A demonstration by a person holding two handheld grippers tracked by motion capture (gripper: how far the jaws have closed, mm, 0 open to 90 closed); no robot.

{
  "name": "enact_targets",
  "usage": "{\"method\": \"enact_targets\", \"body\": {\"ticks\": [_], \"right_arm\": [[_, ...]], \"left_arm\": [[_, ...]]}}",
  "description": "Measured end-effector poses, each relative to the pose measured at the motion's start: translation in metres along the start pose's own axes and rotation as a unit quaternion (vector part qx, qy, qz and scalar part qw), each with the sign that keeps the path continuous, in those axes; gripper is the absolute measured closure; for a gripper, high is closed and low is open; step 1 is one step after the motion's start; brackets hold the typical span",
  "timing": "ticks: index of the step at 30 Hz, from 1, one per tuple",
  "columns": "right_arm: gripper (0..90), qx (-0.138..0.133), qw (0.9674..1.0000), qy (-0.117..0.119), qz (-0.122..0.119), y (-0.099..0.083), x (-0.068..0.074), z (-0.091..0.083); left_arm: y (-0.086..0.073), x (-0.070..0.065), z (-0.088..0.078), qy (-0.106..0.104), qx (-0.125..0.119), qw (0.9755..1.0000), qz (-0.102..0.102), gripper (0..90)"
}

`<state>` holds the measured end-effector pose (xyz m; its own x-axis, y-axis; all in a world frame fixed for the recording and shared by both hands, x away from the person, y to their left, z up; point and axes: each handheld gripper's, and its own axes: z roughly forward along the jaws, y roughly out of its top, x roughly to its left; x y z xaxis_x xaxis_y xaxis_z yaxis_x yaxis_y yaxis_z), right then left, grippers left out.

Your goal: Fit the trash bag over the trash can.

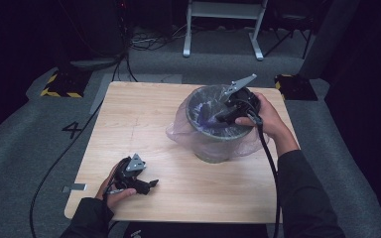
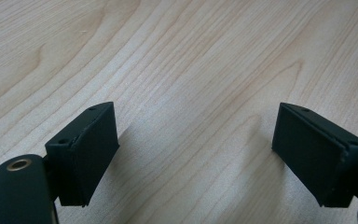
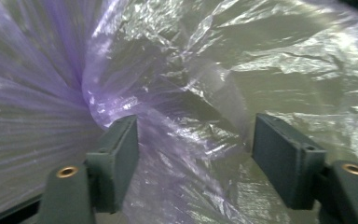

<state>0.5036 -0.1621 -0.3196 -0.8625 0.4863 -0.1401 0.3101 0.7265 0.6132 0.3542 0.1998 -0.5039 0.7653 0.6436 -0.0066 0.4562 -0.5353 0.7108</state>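
We see a round grey bin (image 1: 213,144) lined with a thin, translucent purple plastic bag (image 1: 178,131) standing on the far right part of the light wooden table (image 1: 144,119). Our right gripper (image 1: 226,115) reaches down into the bin's mouth, its jaws parted with crinkled bag film (image 3: 186,140) lying loose between them, nothing pinched. Our left gripper (image 1: 151,184) rests near the table's front left edge, jaws spread wide over bare wood (image 2: 191,93), holding nothing

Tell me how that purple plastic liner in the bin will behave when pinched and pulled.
The liner is thin, crinkled film, so it will likely be floppy and light. Its glossy sheen suggests it may slip between the right gripper's open pads. Draped over the bin rim, it could drag or bunch.
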Motion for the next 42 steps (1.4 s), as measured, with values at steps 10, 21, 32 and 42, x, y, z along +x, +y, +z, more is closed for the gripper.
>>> {"method": "enact_targets", "body": {"ticks": [10,21,32,42], "right_arm": [[24.0,0.072,0.9970,-0.012,-0.026,0.008,0.004,0.011],[24.3,0.100,0.9941,-0.020,-0.037,0.010,0.005,0.015],[23.9,0.103,0.9938,-0.023,-0.035,0.010,0.006,0.015],[23.6,0.070,0.9970,-0.022,-0.027,0.007,0.005,0.010]], "left_arm": [[0.000,0.000,0.000,0.000,0.000,1.0000,0.000,13.8],[0.000,0.000,0.000,0.000,0.000,1.0000,0.000,13.8],[0.000,0.000,0.000,0.000,0.000,1.0000,0.000,13.8],[0.000,0.000,0.000,0.000,0.000,1.0000,0.000,13.8]]}}
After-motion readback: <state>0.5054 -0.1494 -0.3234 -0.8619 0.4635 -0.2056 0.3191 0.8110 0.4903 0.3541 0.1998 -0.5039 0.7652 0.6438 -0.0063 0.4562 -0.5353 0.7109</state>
